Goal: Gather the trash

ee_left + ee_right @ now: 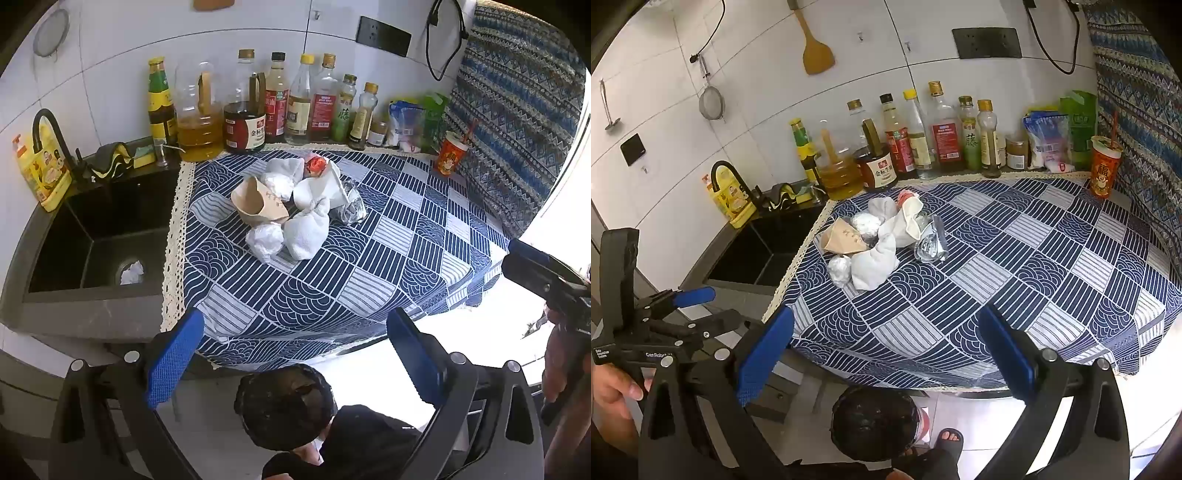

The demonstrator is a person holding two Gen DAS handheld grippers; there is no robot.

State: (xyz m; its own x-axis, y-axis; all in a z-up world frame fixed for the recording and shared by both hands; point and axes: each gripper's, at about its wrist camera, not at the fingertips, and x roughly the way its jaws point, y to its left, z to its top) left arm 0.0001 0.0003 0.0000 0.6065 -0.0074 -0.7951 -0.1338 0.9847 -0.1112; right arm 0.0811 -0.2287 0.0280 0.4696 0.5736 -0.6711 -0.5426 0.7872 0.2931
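because the trash pile (295, 206) sits bunched together on the patterned cloth (369, 280), toward the sink side and well apart from both tools, nothing is held yet: the left gripper (295, 365) and the right gripper (886, 362) both hang with jaws spread wide and empty, short of the counter edge. the heap mixes crumpled white tissue wads (875, 266), a squashed brown paper cup (258, 206), a foil wrapper (931, 243) and a red scrap (316, 164), all touching, so a pinch at one piece could drag its neighbours or snag the loose cloth and pull it. light wads may slip from the pads, and carrying over the counter edge risks missing the black-lined bin (875, 421) on the floor below. one more wad lies in the sink drain (131, 273), easy to overlook. bottles (280, 103) line the tiled wall behind, near enough to knock on a long reach
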